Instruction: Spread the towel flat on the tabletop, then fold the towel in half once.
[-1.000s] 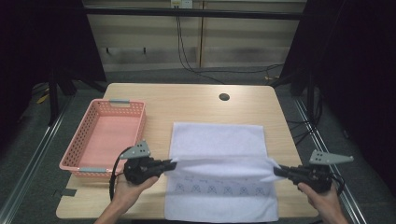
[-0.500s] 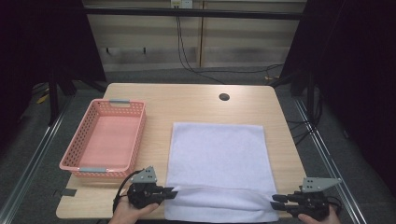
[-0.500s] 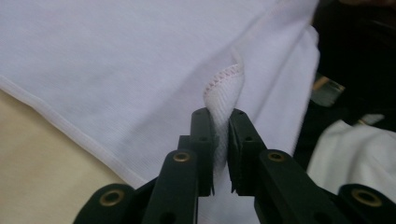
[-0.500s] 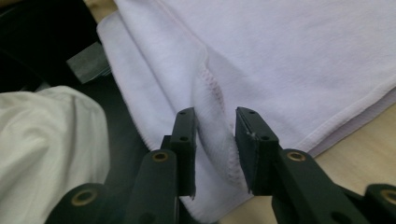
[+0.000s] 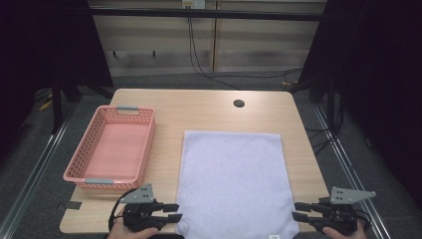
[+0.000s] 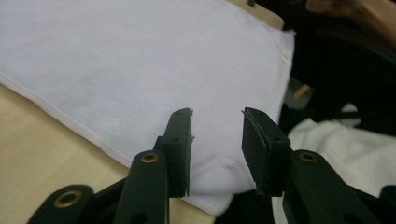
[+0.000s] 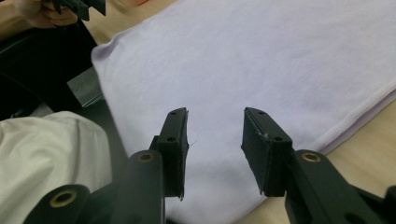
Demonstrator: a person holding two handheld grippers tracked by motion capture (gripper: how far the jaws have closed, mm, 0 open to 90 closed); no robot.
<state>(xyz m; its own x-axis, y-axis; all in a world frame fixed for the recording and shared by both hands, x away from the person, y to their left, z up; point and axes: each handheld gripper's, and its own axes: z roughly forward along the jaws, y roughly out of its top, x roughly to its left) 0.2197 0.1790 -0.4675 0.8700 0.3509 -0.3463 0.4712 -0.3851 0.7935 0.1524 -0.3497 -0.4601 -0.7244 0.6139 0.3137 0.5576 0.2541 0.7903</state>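
Note:
A white towel (image 5: 234, 179) lies folded and flat on the wooden table (image 5: 199, 107), its near edge at the table's front. My left gripper (image 5: 174, 213) sits at the towel's near left corner and my right gripper (image 5: 297, 211) at its near right corner. Both have just been opening. In the left gripper view the left gripper (image 6: 217, 114) stands open above the towel (image 6: 116, 56) corner, the pads not pressing on it. The right gripper (image 7: 215, 114) is likewise open over the towel (image 7: 280, 56), which lies loose beneath.
A pink plastic basket (image 5: 79, 175) stands at the table's left side. A dark round hole (image 5: 239, 103) is in the tabletop near the far edge. White cloth on the person's lap (image 7: 51, 154) shows below the table's front edge.
Both grippers drew the towel's lifted layer toward the near edge and lowered it. The towel now lies flat, and both pairs of jaws have opened off it.

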